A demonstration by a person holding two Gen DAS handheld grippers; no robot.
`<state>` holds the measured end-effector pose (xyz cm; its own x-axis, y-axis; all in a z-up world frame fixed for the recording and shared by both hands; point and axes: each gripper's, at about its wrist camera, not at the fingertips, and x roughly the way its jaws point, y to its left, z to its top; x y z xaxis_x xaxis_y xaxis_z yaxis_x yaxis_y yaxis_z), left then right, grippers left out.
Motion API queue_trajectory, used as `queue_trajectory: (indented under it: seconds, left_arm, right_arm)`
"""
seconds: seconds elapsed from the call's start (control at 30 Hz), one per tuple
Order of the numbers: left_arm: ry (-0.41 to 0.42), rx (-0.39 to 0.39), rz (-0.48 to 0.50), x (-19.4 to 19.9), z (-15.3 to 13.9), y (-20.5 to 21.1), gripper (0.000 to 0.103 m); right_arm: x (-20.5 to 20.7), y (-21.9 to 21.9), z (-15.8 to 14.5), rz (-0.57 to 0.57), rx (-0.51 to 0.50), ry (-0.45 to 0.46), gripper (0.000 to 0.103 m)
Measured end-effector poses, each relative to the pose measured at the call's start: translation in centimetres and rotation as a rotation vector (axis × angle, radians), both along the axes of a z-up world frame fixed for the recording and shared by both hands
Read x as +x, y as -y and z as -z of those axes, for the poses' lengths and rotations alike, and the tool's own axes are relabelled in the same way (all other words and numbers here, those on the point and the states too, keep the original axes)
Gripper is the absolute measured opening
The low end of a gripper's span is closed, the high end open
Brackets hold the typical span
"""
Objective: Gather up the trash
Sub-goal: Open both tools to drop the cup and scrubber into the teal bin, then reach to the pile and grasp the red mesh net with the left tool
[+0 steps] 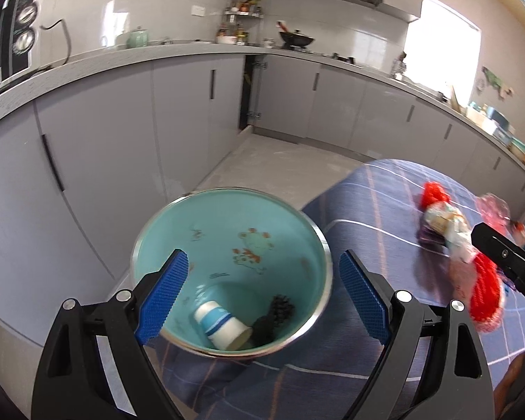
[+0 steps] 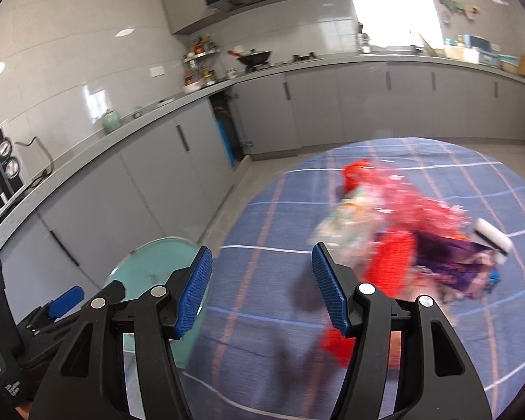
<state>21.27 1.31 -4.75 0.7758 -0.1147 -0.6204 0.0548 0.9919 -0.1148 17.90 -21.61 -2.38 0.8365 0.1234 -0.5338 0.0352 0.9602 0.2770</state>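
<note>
A teal bin (image 1: 227, 210) with cartoon prints stands at the edge of the blue plaid tablecloth (image 1: 367, 210). Inside it lie a white and blue paper cup (image 1: 220, 325) and a black scrap (image 1: 274, 316). My left gripper (image 1: 262, 257) hangs open above the bin, with nothing between its pads. My right gripper (image 2: 262, 248) is open and empty over the cloth (image 2: 262, 210), with the bin (image 2: 150, 262) to its left. A blurred trash pile lies to its right: red mesh (image 2: 388, 266), a purple wrapper (image 2: 444, 255) and a white cup (image 2: 490, 236). The left wrist view shows the pile's wrapper bundle (image 1: 444, 224) and red mesh (image 1: 486, 287).
Grey kitchen cabinets (image 1: 122, 161) and a counter (image 1: 157, 54) curve around the floor (image 1: 280, 161) behind the table. One cabinet door stands ajar (image 1: 250, 94). A black appliance (image 1: 17, 38) sits on the counter at left. The other gripper's black body (image 1: 504, 255) shows at the right.
</note>
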Motion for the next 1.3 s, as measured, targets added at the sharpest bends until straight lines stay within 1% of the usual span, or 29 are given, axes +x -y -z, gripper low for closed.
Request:
queue_trajectory:
  seconds: [0.33,0.5,0.67,0.77,0.87,1.0,1.1,1.17,1.2,1.23,1.3]
  left_arm:
    - [0.014,-0.009,0.171,-1.0,-0.3,6.4,0.086]
    - [0.025,0.003,0.272,-1.6,-0.5,10.4,0.085]
    - [0.033,-0.007,0.366,-2.3,-0.8,13.5,0.085]
    - [0.033,0.002,0.409,-2.6,-0.8,15.4,0.085]
    - [0.023,0.002,0.446,-2.9,-0.7,17.0,0.083]
    - [-0.007,0.014,0.477,-2.6,0.1,18.7,0.075]
    - [-0.03,0.026,0.492,-2.4,0.8,19.7,0.072]
    - [-0.047,0.03,0.502,-2.1,1.3,20.4,0.067]
    - [-0.054,0.03,0.506,-2.1,1.5,20.5,0.061]
    - [-0.062,0.029,0.51,-1.9,1.7,20.8,0.053]
    - [-0.081,0.02,0.522,-1.7,2.1,21.0,0.041]
  right_arm:
    - [-3.3,7.0,0.9,0.139,-0.007,-0.023,0.059]
    - [-4.8,10.5,1.6,0.208,-0.015,-0.046,0.06]
    - [-6.2,13.3,2.5,0.261,-0.018,-0.069,0.059]
    - [-6.7,14.6,2.8,0.288,-0.011,-0.078,0.059]
    - [-6.9,15.4,2.9,0.3,0.002,-0.082,0.059]
    - [-7.5,16.3,3.3,0.317,0.009,-0.084,0.059]
    - [-7.5,17.5,3.7,0.332,0.032,-0.095,0.059]
    - [-7.3,18.0,3.7,0.33,0.035,-0.099,0.059]
    - [-7.1,18.3,3.7,0.326,0.033,-0.102,0.059]
    - [-6.8,18.7,3.8,0.316,0.037,-0.106,0.059]
    - [-6.3,19.5,3.9,0.301,0.063,-0.123,0.059]
